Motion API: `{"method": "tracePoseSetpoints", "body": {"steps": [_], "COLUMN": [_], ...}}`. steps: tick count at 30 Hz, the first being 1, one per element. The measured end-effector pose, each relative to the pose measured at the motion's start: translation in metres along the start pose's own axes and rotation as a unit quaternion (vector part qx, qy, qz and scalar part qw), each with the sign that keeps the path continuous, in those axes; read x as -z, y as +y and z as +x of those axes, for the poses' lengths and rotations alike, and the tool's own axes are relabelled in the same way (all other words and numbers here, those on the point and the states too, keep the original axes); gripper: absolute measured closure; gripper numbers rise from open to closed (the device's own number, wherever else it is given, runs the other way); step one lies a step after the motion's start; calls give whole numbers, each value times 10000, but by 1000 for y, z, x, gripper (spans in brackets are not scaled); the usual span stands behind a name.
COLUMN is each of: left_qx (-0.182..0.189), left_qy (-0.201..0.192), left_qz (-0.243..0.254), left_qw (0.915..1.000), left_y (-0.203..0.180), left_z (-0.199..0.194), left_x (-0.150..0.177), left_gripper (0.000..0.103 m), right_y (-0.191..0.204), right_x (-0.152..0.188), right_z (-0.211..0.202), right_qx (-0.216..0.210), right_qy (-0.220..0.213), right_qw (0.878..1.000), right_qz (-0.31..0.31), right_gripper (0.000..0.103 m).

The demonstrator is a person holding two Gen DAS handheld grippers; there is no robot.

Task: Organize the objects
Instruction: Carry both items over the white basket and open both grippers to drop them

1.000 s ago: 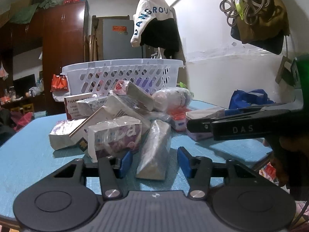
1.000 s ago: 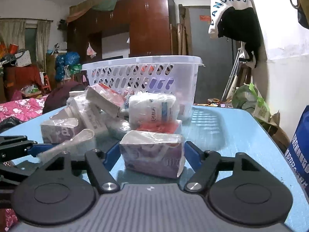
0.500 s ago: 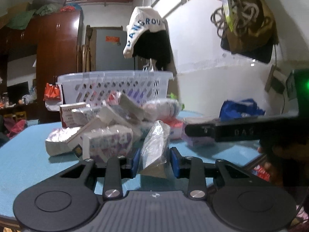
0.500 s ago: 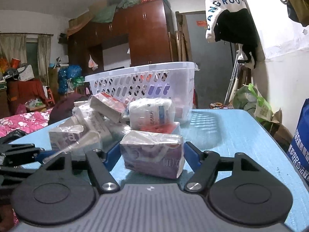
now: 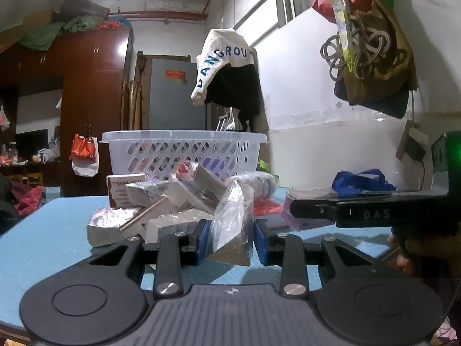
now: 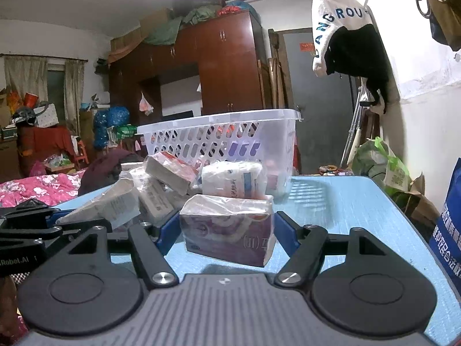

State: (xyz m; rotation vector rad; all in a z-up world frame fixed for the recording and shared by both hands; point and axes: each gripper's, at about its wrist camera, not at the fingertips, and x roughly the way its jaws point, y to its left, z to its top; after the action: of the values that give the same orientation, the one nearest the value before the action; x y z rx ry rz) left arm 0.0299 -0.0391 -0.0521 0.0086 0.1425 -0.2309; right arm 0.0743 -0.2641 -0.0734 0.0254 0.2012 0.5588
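Left wrist view
Left gripper (image 5: 230, 240): blue pads have just closed in and now pinch a clear plastic-wrapped, wedge-shaped packet (image 5: 232, 225); packet stands upright between them, its lower end just above the blue tabletop (image 5: 43, 248).
Pile: plastic-wrapped white and purple boxes (image 5: 161, 201) heaped mid-table, just beyond the packet.
Basket: white perforated plastic laundry basket (image 5: 184, 151) behind the pile, at the table's far edge.
Right gripper (image 5: 312, 212): black arm enters from the right; its finger overlaps a purple packet near the right edge; a hand (image 5: 409, 255) shows beneath it.

Right wrist view
Right gripper (image 6: 226, 227): jaws set wide, one blue pad on each side of a purple-and-white plastic-wrapped rectangular pack (image 6: 227, 227); pads meet its sides; pack tilted, its near corner clear of the tabletop (image 6: 345, 210).
Left gripper (image 6: 54, 225): at left, holding the wedge packet (image 6: 106, 204), tip pointing right.
Basket (image 6: 219, 138): beyond the pile, towards the table's far edge.
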Motion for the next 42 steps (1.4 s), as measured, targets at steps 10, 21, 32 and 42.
{"method": "tracePoseSetpoints", "body": {"steps": [10,21,32,42], "left_qx": [1,-56,-118,13], "left_qy": [-146,-395,-739,-96], "left_qz": [-8,-244,-329,-890], "left_qw": [9999,9989,9967,9960], "left_y": [5,22,55,100], "left_z": [-8,-18,-4,111], "left_x": [-3,-14,-75,-168], "left_gripper": [65,65,65,65], "right_y": [2,3,7,-7], "right_x": [-2,-8,-57,-157], "right_z": [-4,-12,4,97], "right_qx": [-94,-200,-236,-504], "right_qy": [-125,-300,-568,-527], "right_qw": [9999,9993,9972,9971], "right_qz": [-45,29,-414,-215], "right_gripper": [30,30,30,30]}}
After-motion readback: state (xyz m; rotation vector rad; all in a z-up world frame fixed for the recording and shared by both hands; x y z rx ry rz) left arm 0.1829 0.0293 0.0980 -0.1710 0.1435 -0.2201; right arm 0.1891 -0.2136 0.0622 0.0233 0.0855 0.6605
